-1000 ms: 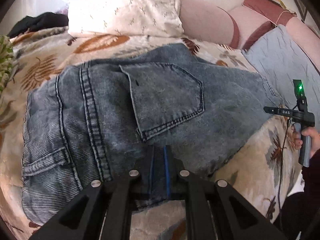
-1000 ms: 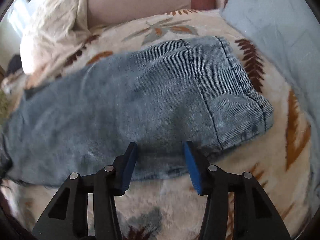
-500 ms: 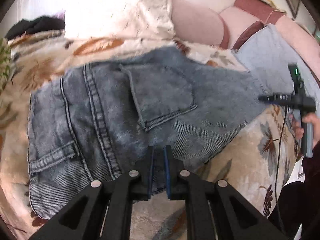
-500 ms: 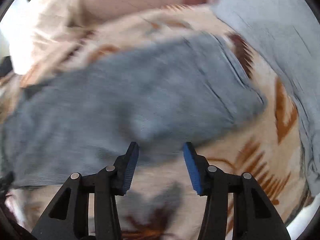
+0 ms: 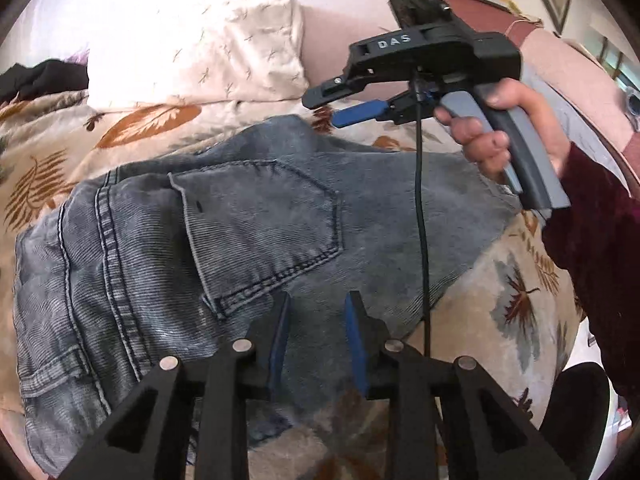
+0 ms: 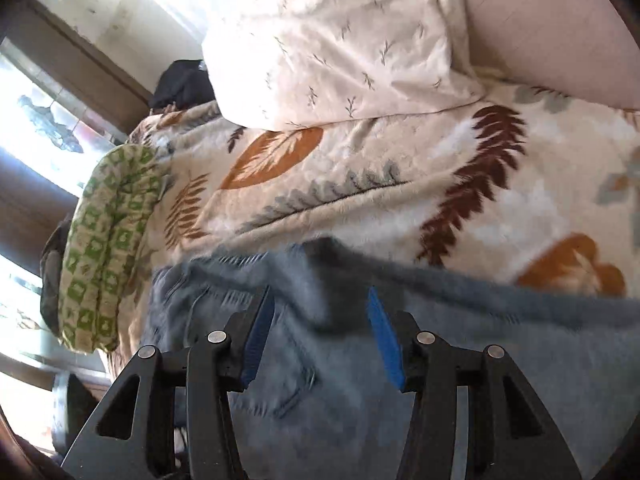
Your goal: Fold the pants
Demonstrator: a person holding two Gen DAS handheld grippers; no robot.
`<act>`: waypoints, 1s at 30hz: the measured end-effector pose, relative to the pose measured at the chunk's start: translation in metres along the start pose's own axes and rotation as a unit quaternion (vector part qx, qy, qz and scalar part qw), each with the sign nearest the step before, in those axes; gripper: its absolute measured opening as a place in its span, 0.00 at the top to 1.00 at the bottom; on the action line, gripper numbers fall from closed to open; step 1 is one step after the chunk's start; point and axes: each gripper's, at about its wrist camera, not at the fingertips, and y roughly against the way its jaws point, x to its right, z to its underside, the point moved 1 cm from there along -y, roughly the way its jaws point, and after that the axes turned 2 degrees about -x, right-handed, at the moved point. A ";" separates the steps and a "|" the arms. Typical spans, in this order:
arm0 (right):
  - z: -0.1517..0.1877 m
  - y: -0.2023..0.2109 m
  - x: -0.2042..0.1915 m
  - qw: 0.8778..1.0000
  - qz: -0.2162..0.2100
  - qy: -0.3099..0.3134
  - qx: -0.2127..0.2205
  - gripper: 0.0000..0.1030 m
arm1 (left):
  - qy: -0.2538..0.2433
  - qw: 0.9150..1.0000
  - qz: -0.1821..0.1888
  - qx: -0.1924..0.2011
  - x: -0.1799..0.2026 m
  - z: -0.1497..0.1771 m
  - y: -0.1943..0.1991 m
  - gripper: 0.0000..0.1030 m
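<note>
Right claw [image 6: 320, 332] swung over pants [image 5: 260, 232] — left claw [image 5: 316, 336] just parted, empty

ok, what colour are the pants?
Faded blue-grey denim pants with darker seam stitching; sharpest in the left wrist view.

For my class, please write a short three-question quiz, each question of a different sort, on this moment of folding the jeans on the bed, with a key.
1. True or false: the left claw is clamped shut on the jeans.
2. Multiple choice: what lies just beyond the jeans, at the head of the bed? A) a cream pillow B) a laundry basket C) a laptop
3. Fill in: the blanket under the jeans is printed with ____.

Key
1. False: its jaws have just been opening and now stand apart over the denim, gripping nothing.
2. A, the cream pillow.
3. Leaves.
</note>
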 end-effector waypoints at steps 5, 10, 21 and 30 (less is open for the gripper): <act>-0.012 -0.030 0.014 0.998 -0.047 -0.012 -0.032 0.53 | 0.020 1.000 0.006 -0.011 -0.010 -0.004 -0.001 0.71; -0.013 -0.046 0.010 0.997 -0.048 0.010 -0.066 0.53 | 0.002 1.000 -0.004 -0.019 -0.006 -0.001 -0.005 0.71; -0.018 -0.061 -0.014 0.993 0.028 0.071 -0.094 0.83 | 0.003 1.000 -0.008 -0.023 -0.009 -0.002 -0.008 0.71; -0.028 -0.060 -0.024 0.993 0.090 0.071 -0.034 0.92 | 0.004 1.000 -0.007 -0.023 -0.010 -0.001 -0.008 0.71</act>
